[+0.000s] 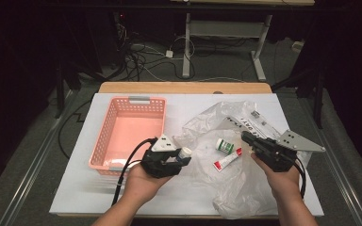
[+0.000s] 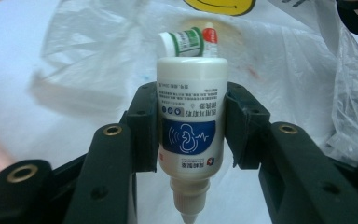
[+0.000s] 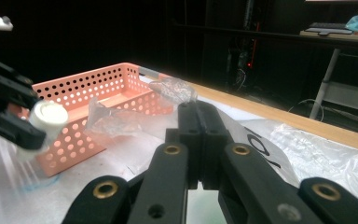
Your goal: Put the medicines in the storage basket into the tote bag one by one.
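With the left gripper (image 1: 176, 157) clamped on the bottle (image 2: 191, 119), the basket (image 1: 104, 136) sits at ten o'clock; right gripper (image 1: 250, 141) clenched on bag (image 1: 226, 117).

Not much you can actually read here. The white dropper bottle (image 2: 191, 128) has a blue label with a white ear-and-soundwaves symbol, with small Chinese print above and below it that's too tiny to make out. The plastic bag (image 1: 238, 123) has black lettering, upside down and crumpled, unreadable. The little green-labelled tub (image 2: 185, 42) has print that's just blur.
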